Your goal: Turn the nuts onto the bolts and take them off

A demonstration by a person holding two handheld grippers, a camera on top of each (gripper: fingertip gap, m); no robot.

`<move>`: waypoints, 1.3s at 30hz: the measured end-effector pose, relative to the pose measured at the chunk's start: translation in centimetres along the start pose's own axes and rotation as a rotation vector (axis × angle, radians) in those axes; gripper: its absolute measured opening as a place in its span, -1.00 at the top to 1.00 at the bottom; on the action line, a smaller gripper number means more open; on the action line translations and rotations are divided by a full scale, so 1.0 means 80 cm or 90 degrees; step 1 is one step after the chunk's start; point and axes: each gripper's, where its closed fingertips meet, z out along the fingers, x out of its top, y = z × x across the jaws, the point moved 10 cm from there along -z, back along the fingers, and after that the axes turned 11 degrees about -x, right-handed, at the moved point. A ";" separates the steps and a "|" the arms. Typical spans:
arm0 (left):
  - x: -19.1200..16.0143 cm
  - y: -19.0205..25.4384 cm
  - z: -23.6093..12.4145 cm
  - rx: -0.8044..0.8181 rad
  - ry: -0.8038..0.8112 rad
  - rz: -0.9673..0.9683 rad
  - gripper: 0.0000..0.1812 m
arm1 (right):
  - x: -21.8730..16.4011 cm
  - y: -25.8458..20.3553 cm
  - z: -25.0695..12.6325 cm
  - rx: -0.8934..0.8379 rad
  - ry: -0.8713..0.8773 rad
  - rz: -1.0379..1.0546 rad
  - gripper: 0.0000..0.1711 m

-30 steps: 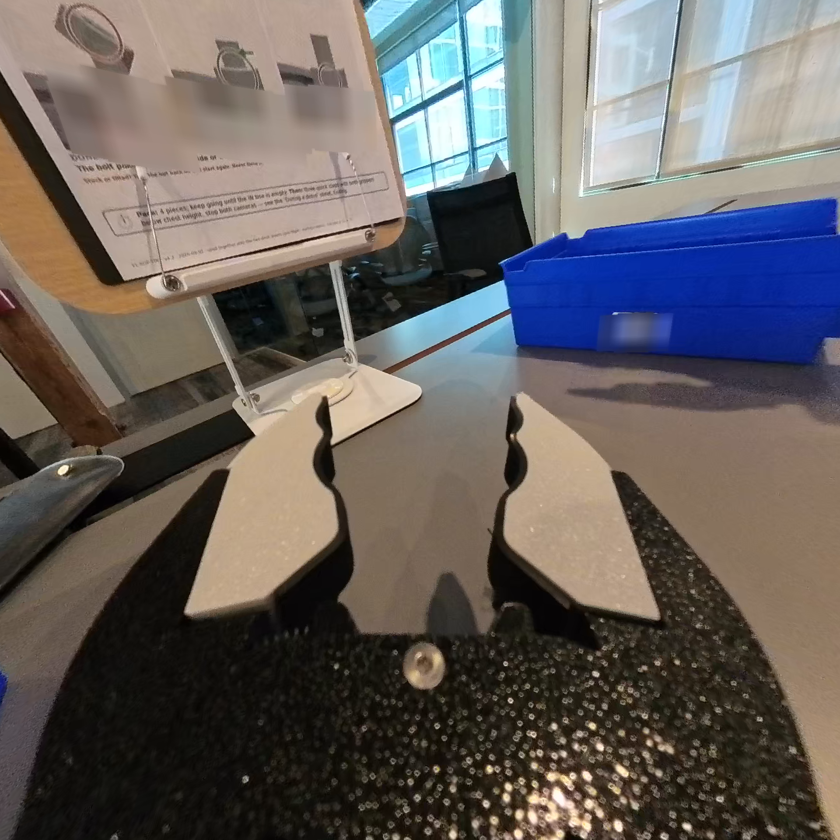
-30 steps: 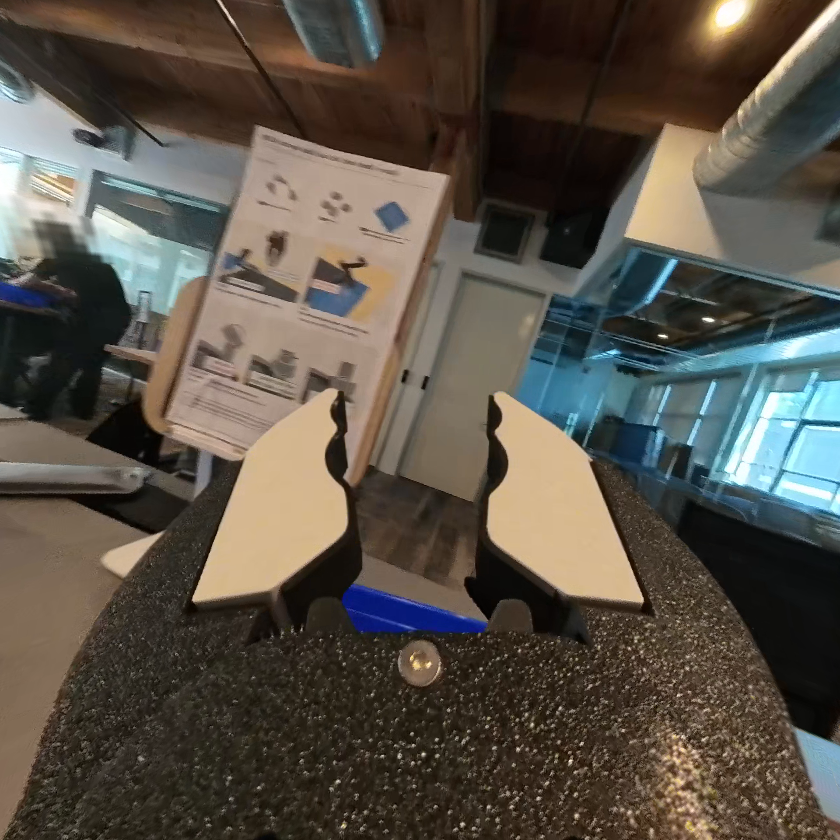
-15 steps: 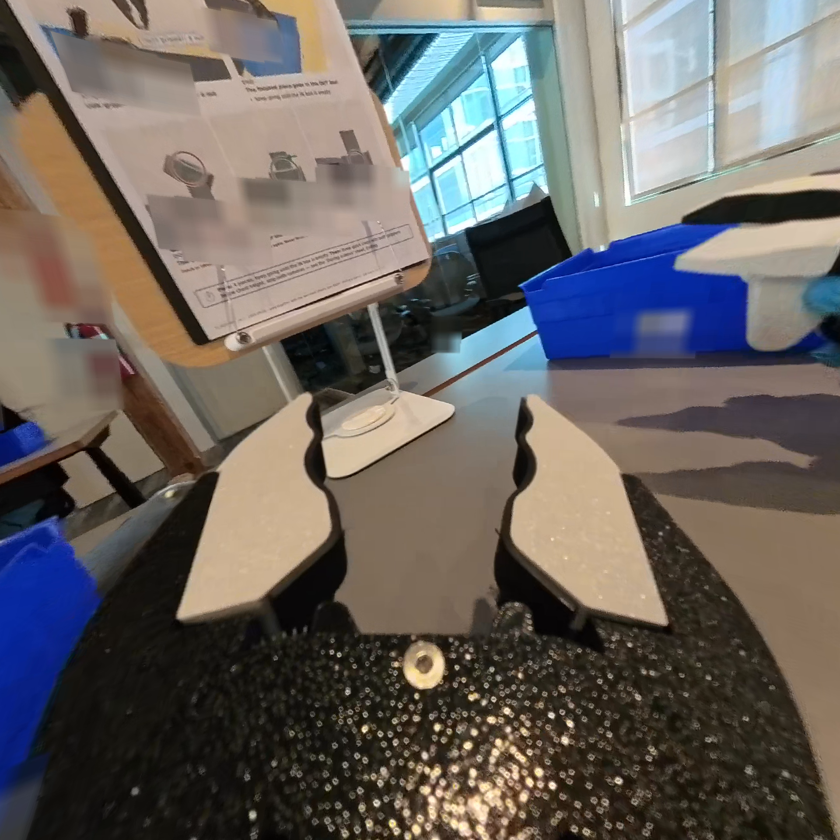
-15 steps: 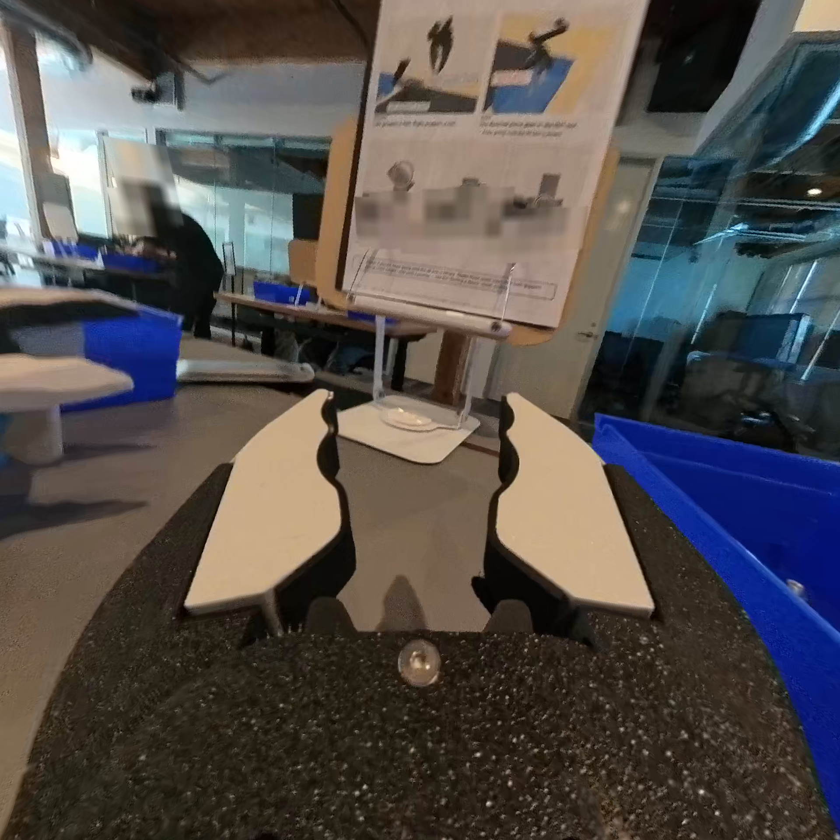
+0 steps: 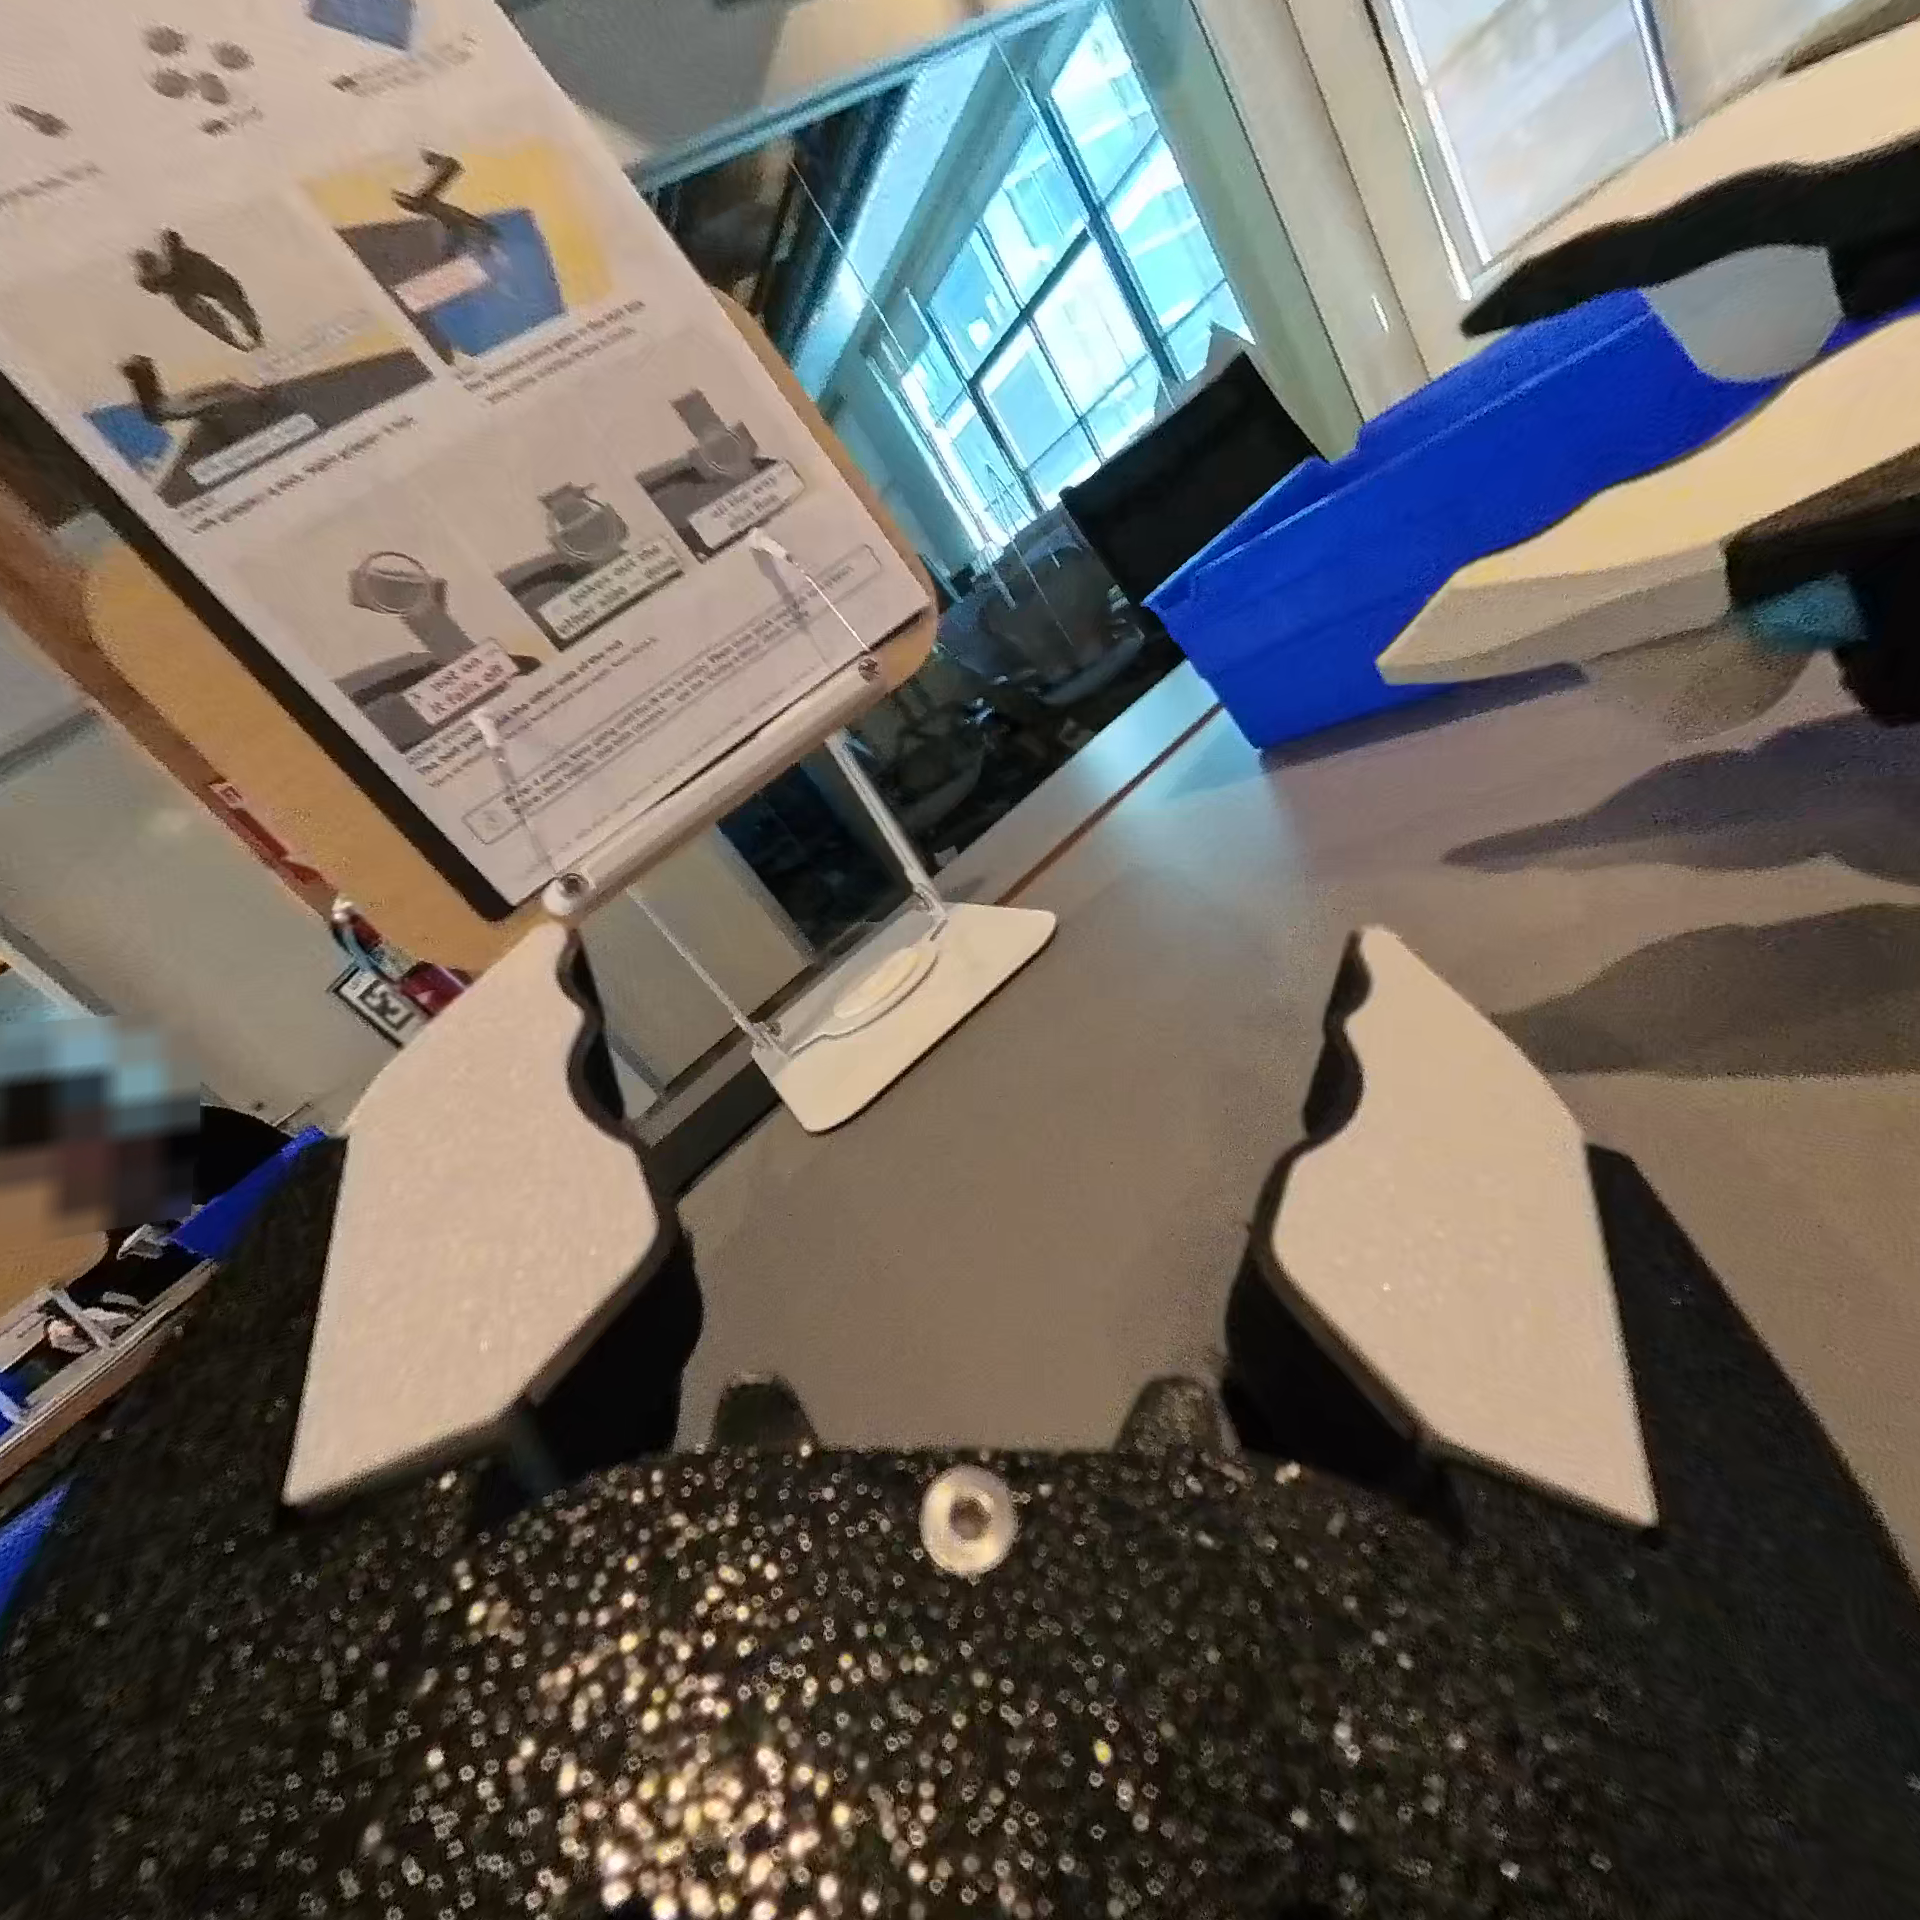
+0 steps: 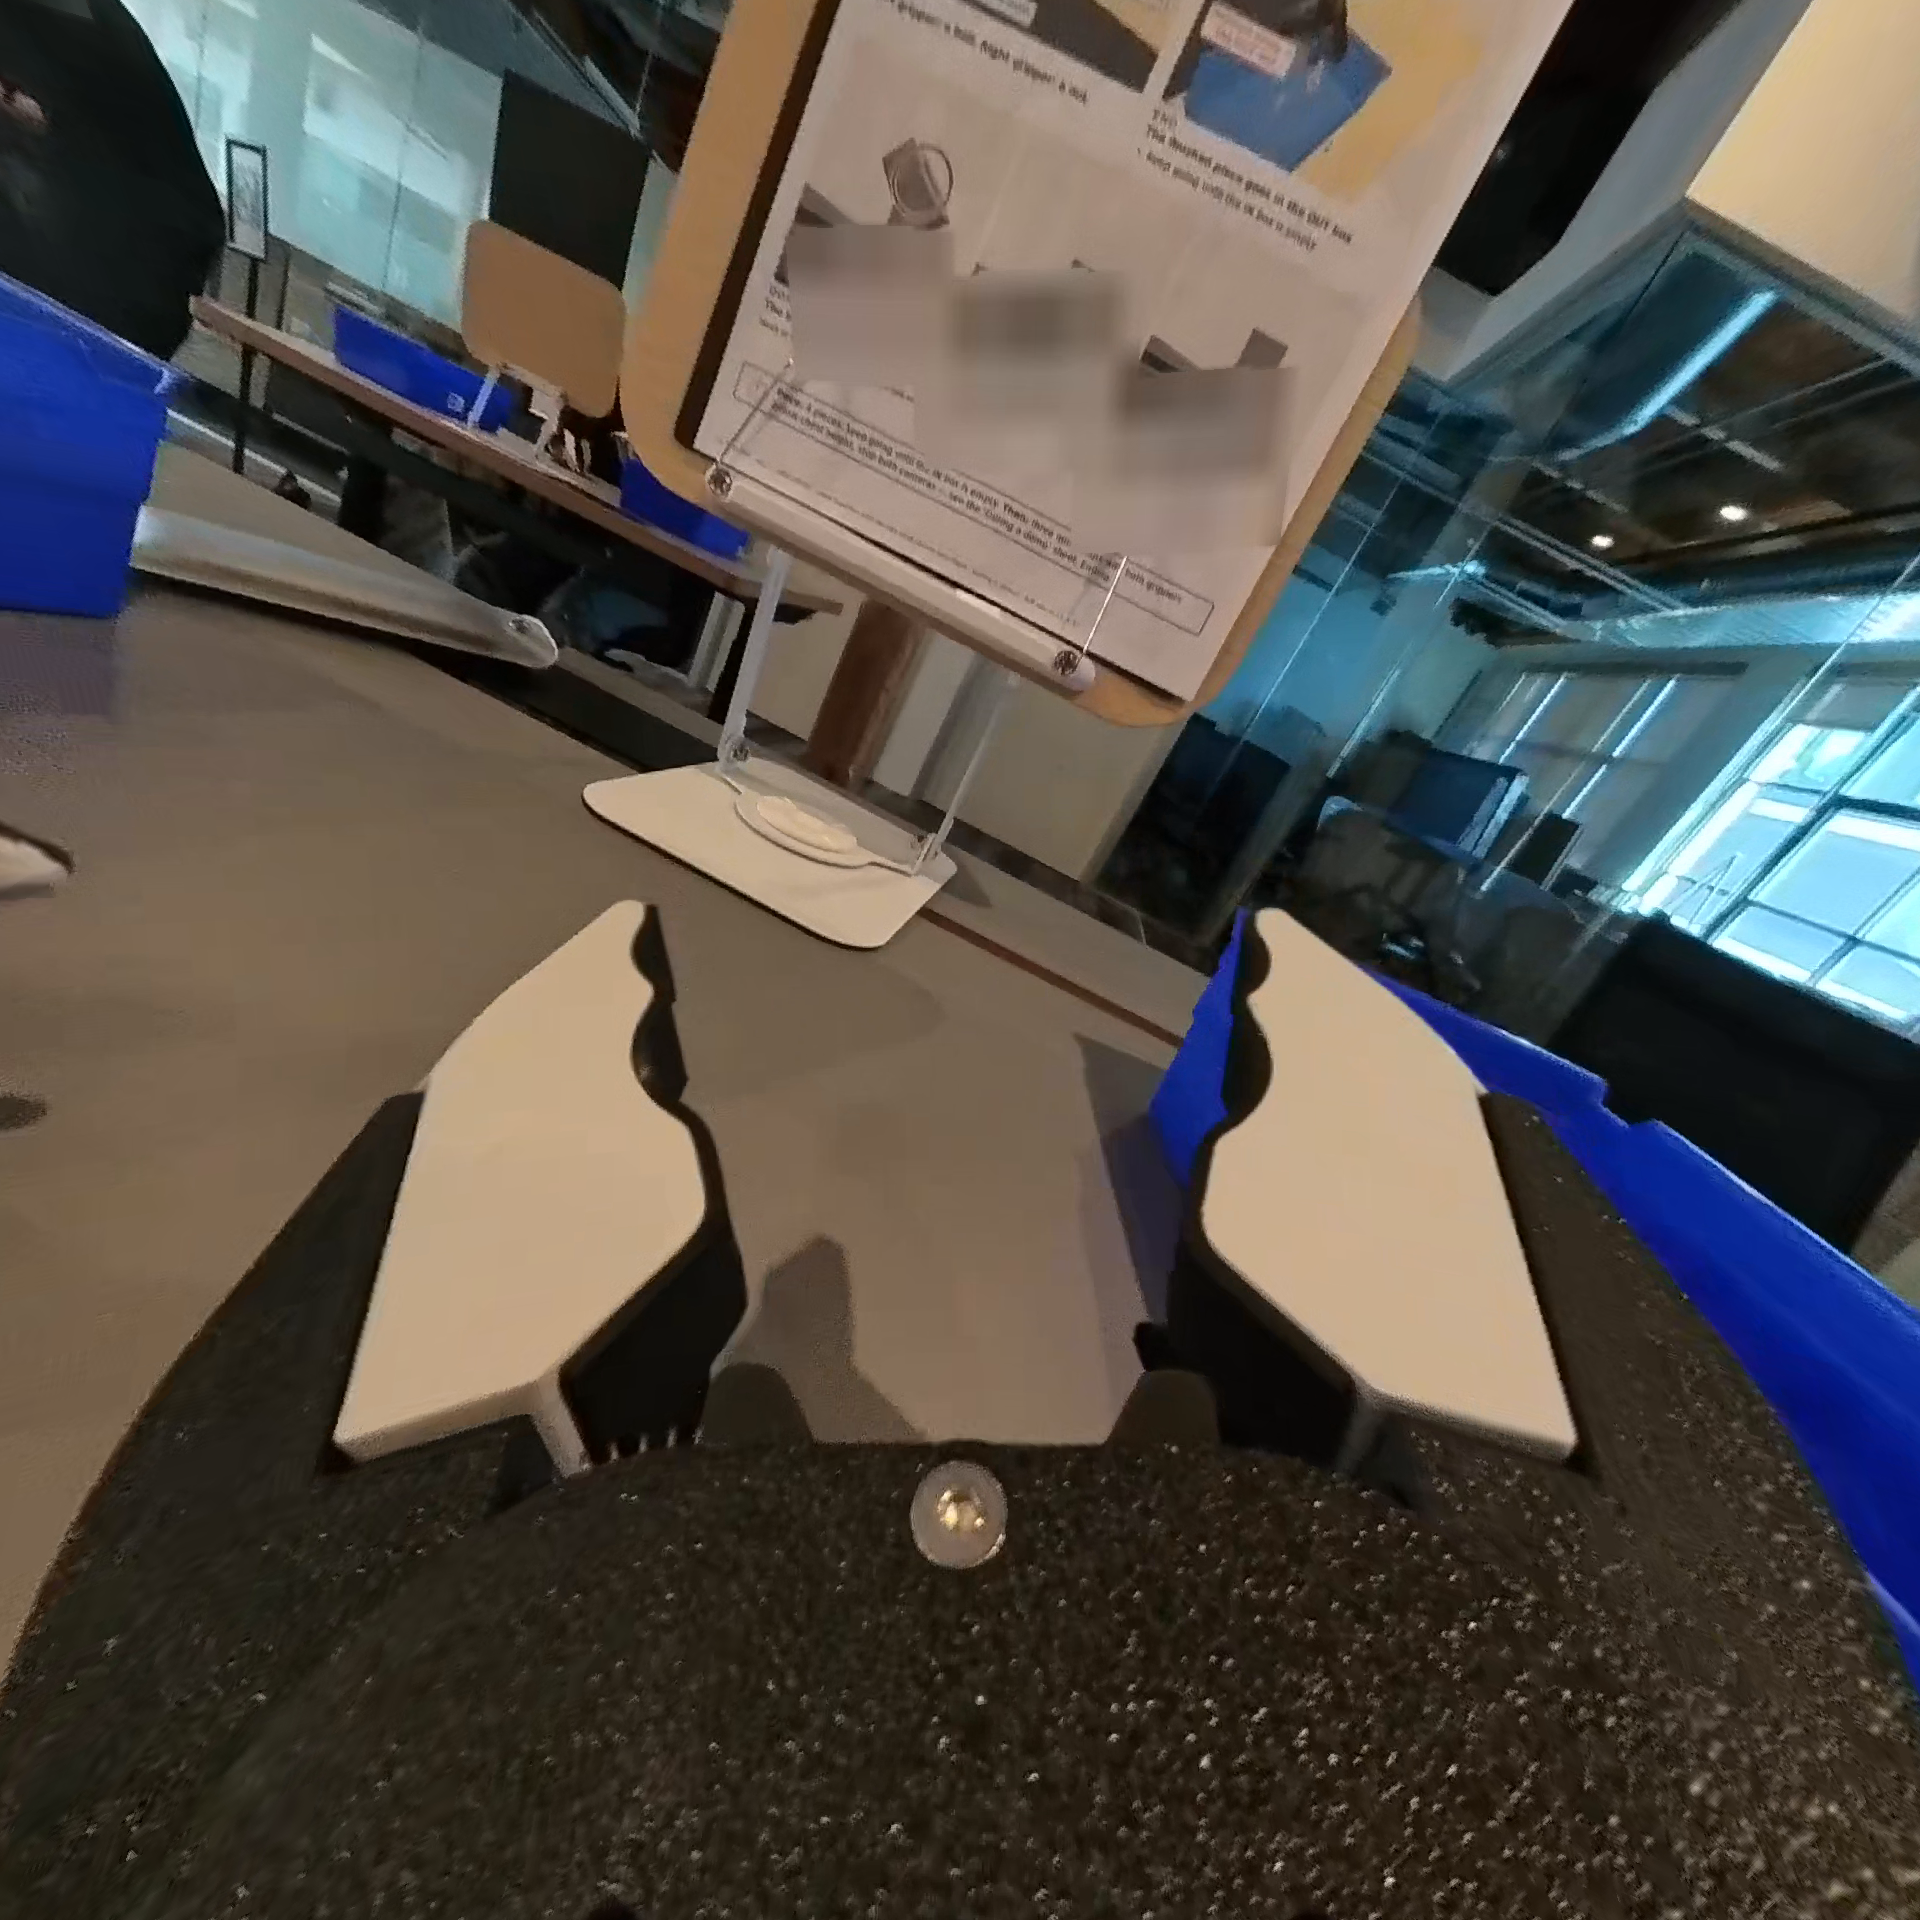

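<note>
Both grippers had swung down toward the grey table: left gripper spread wider than before and empty, right gripper wide too, beside the blue bin. No nuts or bolts showed; picking hadn't begun.

Left gripper jaws spread wide, empty; right gripper same, empty.

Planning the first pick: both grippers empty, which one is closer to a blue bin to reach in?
Right, probably. The right gripper is open with a blue bin against its right finger. The left gripper, also open, faces the sheet stand over bare table. No nuts or bolts are visible.
</note>
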 end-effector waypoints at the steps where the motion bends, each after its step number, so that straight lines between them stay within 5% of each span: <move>1: -0.001 0.002 0.002 -0.007 -0.007 -0.001 -0.44 | 0.000 0.000 -0.002 0.003 -0.002 0.000 -0.20; 15: -0.017 -0.024 0.004 0.076 -0.057 -0.107 -0.43 | -0.006 0.019 -0.009 -0.055 -0.024 0.091 -0.25; 23: -0.015 -0.042 0.000 0.145 0.027 -0.158 -0.42 | 0.002 0.026 -0.008 -0.097 0.059 0.104 -0.26; 31: -0.005 -0.046 0.000 0.198 0.150 -0.145 -0.35 | 0.002 0.014 0.040 -0.050 0.142 0.063 -0.23; 39: -0.029 -0.072 0.065 0.179 0.146 -0.168 -0.19 | -0.008 -0.004 0.107 0.023 0.172 0.041 -0.15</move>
